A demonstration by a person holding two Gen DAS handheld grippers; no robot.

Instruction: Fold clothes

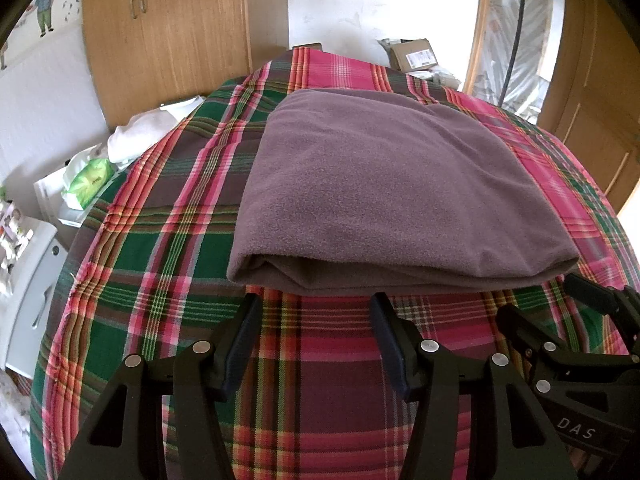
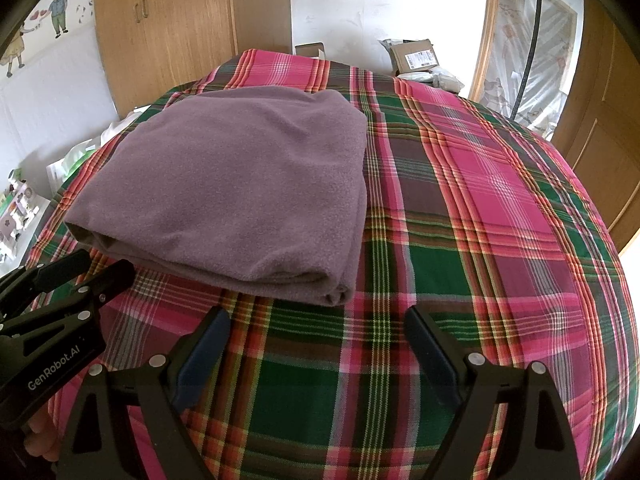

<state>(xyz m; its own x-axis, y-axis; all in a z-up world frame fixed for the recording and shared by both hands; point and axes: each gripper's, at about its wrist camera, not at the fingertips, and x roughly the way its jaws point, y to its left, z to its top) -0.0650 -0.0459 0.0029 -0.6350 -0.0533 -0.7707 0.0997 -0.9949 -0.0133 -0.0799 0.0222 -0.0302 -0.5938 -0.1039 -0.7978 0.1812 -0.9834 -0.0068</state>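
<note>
Fleece, purple-brown [image 1: 384, 184], is already folded into a thick rectangle and lying flat on the plaid bedspread [image 1: 160, 248], layered edges facing the camera. Left gripper [image 1: 316, 306] sits just in front of that near edge with its fingers spread wide and nothing between them — not touching the cloth. Right gripper [image 2: 318, 318] is the same deal near the fold's right corner — wide apart, empty, above the plaid.
</note>
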